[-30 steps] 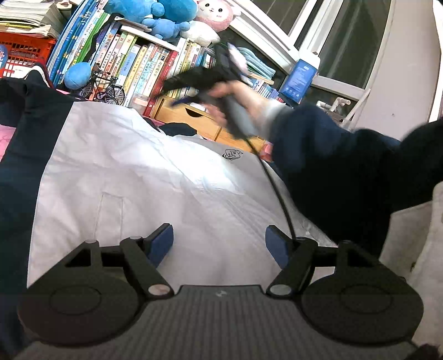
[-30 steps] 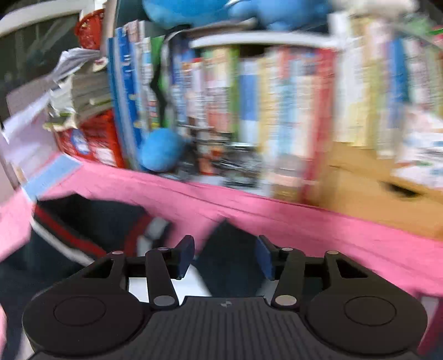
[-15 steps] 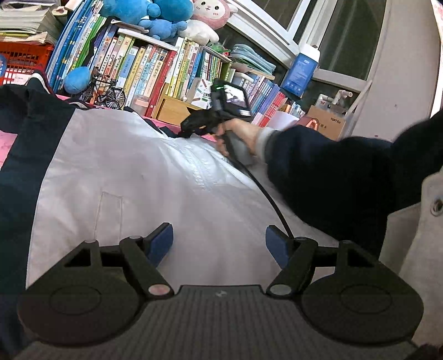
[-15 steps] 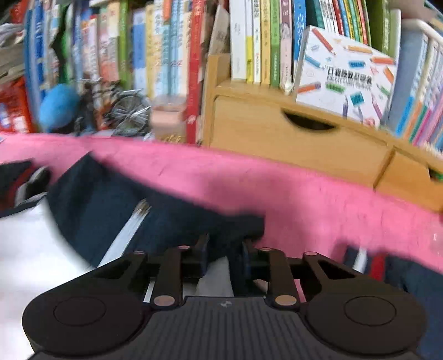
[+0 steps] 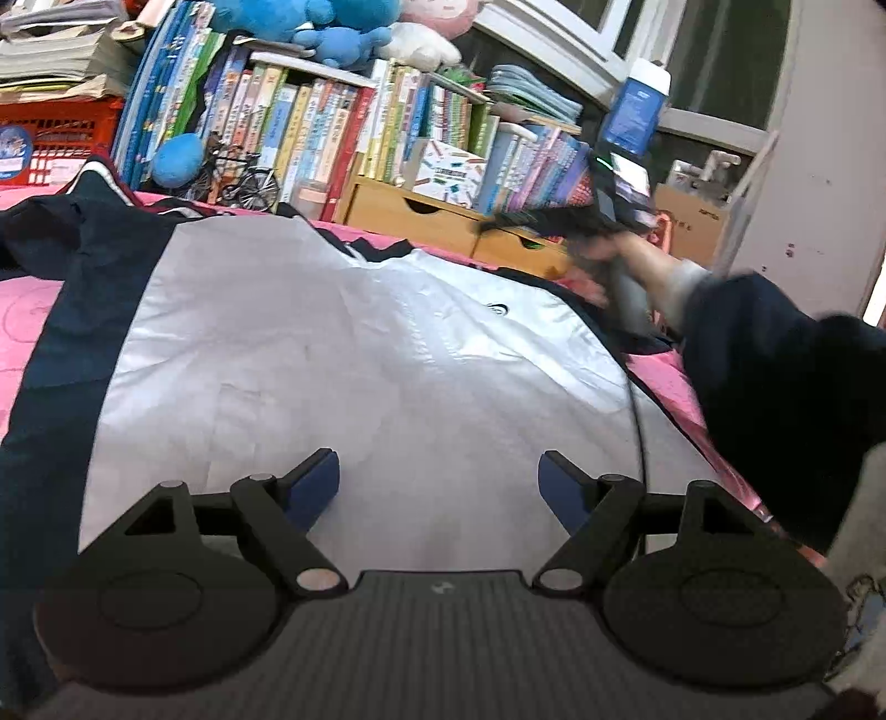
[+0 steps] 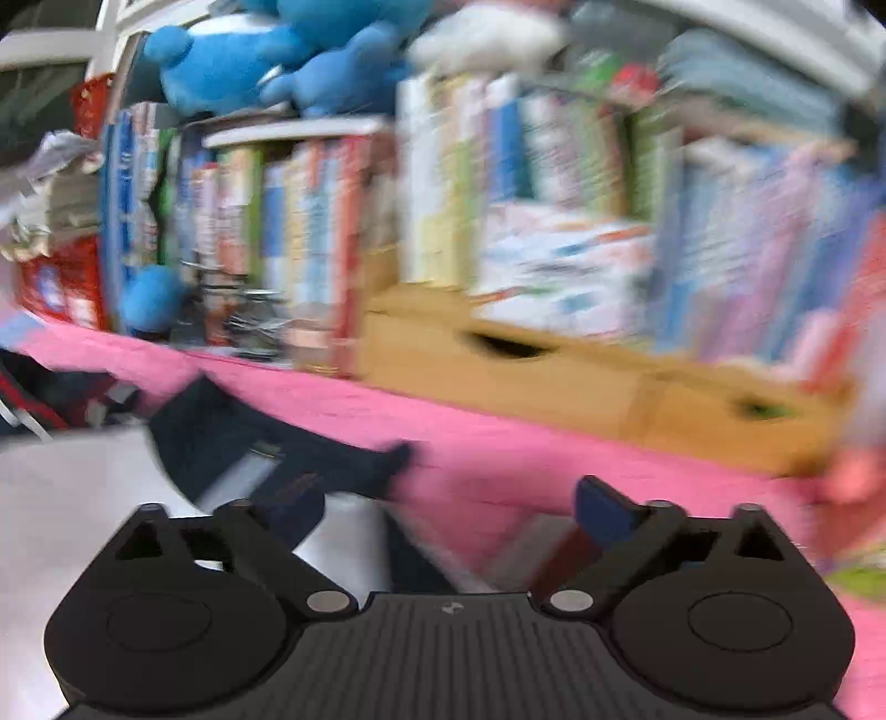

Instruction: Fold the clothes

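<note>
Across the centre of the left wrist view: white-and-navy jacket (image 5: 343, 354) spread flat on the pink bed cover (image 5: 27, 310), navy side panel down frame left, collar toward the top. Bookshelf (image 5: 332, 127) runs along the upper frame behind the bed, blue plush toys (image 5: 288, 22) on top of it, wooden drawer box (image 5: 410, 216) below the books at centre. Dark sleeve (image 5: 775, 376) of the person comes in from frame right.

Left gripper (image 5: 440, 487), bottom centre: jaws wide and opening, hovering over the white jacket panel, nothing between the pads.

Right gripper (image 5: 498, 224), upper right of the left view, is blurred, held in the hand (image 5: 637, 266) beyond the jacket's far right edge. In its own view, right gripper (image 6: 448, 507) sits bottom centre, jaws opening to full width, nothing gripped. Navy collar edge (image 6: 266, 443) lies just beyond the left pad; can't tell whether they touch, frame is motion-blurred.
</note>
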`<state>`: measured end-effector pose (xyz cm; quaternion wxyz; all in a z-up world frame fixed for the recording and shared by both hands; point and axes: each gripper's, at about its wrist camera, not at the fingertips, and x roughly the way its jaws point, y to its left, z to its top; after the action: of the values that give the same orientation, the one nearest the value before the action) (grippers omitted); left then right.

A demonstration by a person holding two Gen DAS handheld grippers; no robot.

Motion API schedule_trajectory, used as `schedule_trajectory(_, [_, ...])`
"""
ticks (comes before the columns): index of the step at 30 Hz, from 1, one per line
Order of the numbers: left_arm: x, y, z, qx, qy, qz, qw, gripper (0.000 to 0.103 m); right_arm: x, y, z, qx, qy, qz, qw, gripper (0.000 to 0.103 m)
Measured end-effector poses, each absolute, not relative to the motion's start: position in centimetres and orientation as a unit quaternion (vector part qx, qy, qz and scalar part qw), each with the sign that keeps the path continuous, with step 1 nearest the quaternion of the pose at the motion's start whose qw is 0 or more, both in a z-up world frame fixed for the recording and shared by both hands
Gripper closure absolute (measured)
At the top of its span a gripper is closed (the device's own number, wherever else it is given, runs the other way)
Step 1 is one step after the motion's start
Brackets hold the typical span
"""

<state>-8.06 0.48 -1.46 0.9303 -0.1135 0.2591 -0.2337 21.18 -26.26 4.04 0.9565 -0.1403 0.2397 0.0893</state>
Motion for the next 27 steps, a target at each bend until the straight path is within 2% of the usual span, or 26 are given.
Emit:
schedule_trajectory(4, [-8.4, -1.4, -1.9, -0.059, 0.250, -0.207, 0.944, 0.018, 21.5, -27.7, 0.3, -0.237, 0.295, 0.022, 0.925, 0.001])
schedule_trajectory(5, [-8.6, -2.0, -2.0, -0.043, 0.249, -0.200, 0.947, 0.015, 21.8, -28.5, 0.0, -0.207, 0.307, 0.025, 0.928, 0.012])
schedule_trajectory(6, [-8.7, -2.6, -2.1, -0.027, 0.247, -0.193, 0.949, 0.015, 22.1, -29.3, 0.0, -0.169, 0.319, 0.030, 0.932, 0.017])
schedule_trajectory(7, [-8.8, -2.9, -2.1, -0.019, 0.247, -0.189, 0.950, 0.014, 22.3, -30.2, -0.1, -0.131, 0.331, 0.036, 0.934, 0.050])
schedule_trajectory(8, [-8.8, -3.1, -2.1, -0.013, 0.248, -0.185, 0.951, 0.014, 22.6, -31.0, -0.2, -0.093, 0.341, 0.042, 0.934, 0.072])
schedule_trajectory(11, [-8.7, -3.0, -2.1, -0.017, 0.252, -0.184, 0.950, 0.014, 21.4, -31.8, 1.7, -0.091, 0.316, 0.044, 0.943, 0.090])
schedule_trajectory(12, [-8.6, -2.9, -2.1, -0.020, 0.253, -0.184, 0.949, 0.013, 20.8, -32.4, 2.7, -0.098, 0.301, 0.037, 0.948, 0.093])
schedule_trajectory(19, [-8.4, -3.1, -2.1, -0.016, 0.257, -0.185, 0.949, 0.012, 16.3, -39.4, 9.6, -0.108, 0.204, -0.047, 0.972, 0.094])
schedule_trajectory(22, [-8.2, -3.0, -2.0, -0.023, 0.260, -0.185, 0.948, 0.012, 14.9, -42.6, 10.2, -0.113, 0.193, -0.111, 0.968, 0.094])
schedule_trajectory(27, [-8.3, -3.0, -2.0, -0.019, 0.263, -0.188, 0.946, 0.011, 10.8, -49.4, 9.3, -0.055, 0.189, -0.218, 0.956, 0.094])
